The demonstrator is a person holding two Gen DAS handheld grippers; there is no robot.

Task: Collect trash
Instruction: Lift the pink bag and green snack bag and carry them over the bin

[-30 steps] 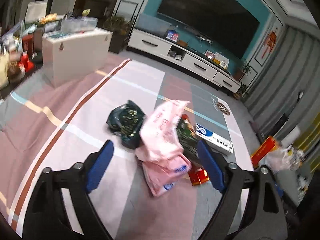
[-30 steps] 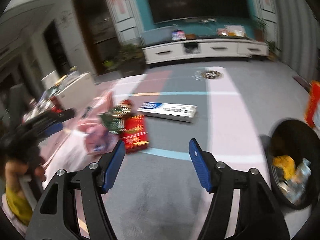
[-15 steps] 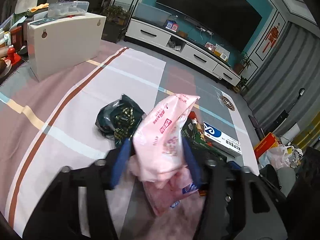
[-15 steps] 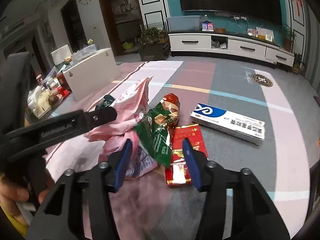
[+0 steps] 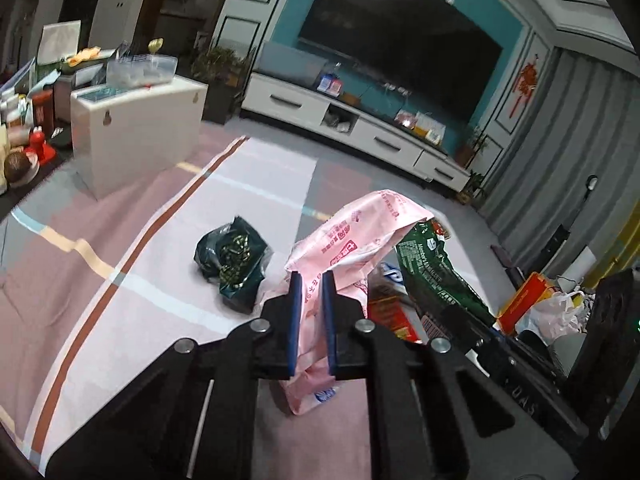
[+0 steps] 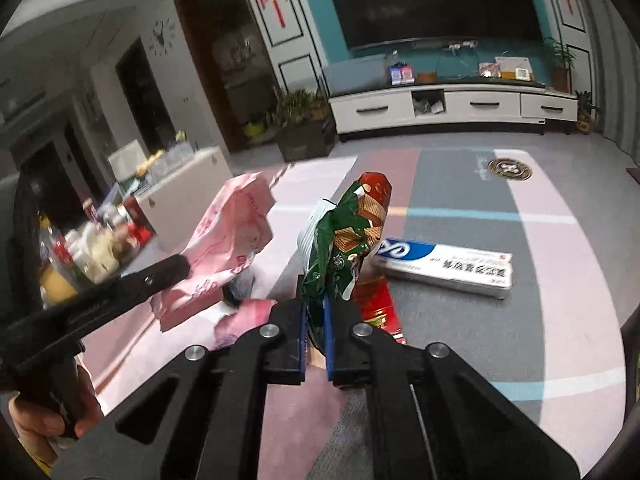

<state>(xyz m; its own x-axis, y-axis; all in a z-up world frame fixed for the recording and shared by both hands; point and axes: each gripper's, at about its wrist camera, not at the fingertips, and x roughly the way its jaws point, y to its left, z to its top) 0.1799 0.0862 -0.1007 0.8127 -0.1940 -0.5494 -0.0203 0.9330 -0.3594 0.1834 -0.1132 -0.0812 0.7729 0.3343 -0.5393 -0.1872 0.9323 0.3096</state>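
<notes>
My left gripper (image 5: 311,286) is shut on a pink plastic bag (image 5: 352,236), which stands up from the striped carpet; the same pink bag (image 6: 228,236) shows at the left of the right wrist view. My right gripper (image 6: 314,298) is shut on a green and red snack wrapper (image 6: 348,236), held upright; that green wrapper (image 5: 432,272) appears just right of the pink bag. On the carpet lie a dark green crumpled bag (image 5: 232,258), a red packet (image 6: 376,300) under the wrapper, and a long white and blue box (image 6: 444,266).
A white cabinet (image 5: 136,136) stands at the left and a low TV stand (image 6: 452,110) along the far wall. An orange box (image 5: 524,300) and a white plastic bag (image 5: 560,312) sit at the right. A hand (image 6: 44,424) holds the left gripper's handle.
Both grippers went from wide open to shut, the left around the pink bag and the right around the green wrapper. The right gripper swung left from the black bin to the trash pile.
</notes>
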